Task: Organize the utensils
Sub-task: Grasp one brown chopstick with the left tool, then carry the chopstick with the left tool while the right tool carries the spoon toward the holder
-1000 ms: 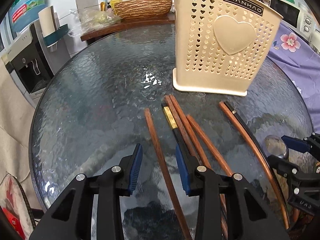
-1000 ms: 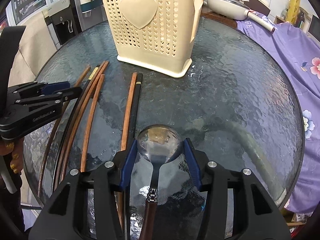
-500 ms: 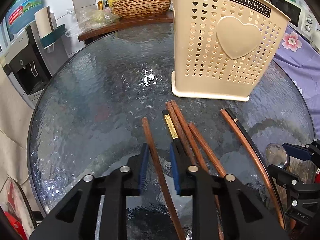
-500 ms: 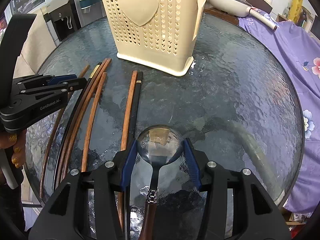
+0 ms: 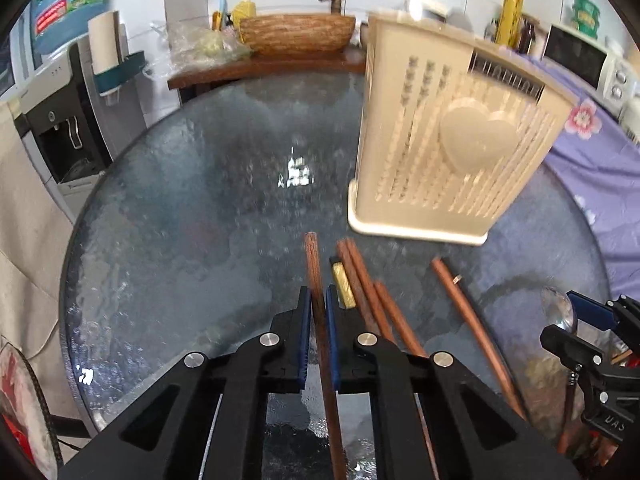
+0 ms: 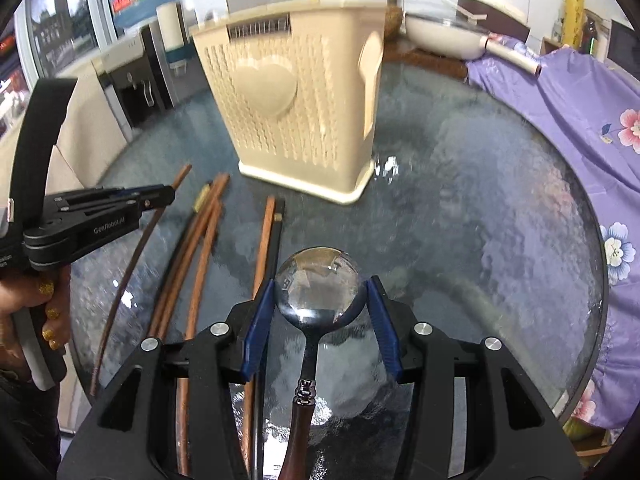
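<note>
My left gripper (image 5: 317,308) is shut on a brown wooden chopstick (image 5: 314,264) and holds it above the glass table (image 5: 180,200); it also shows in the right wrist view (image 6: 160,196). Several more chopsticks (image 5: 372,296) lie on the table to its right. My right gripper (image 6: 320,296) is shut on the bowl of a metal spoon (image 6: 320,280) with a dark wooden handle. The cream perforated utensil holder (image 5: 452,140) with a heart stands upright beyond both grippers, also in the right wrist view (image 6: 292,108).
A purple flowered cloth (image 6: 568,120) covers the surface to the right of the round table. A wooden counter with a wicker basin (image 5: 296,34) stands behind. A water dispenser (image 5: 60,120) stands at the left. A white pan (image 6: 452,36) sits at the back.
My left gripper closed on the leftmost chopstick and lifted it off the table. My right gripper rose a little with the spoon. Both views tilted up toward the holder.
</note>
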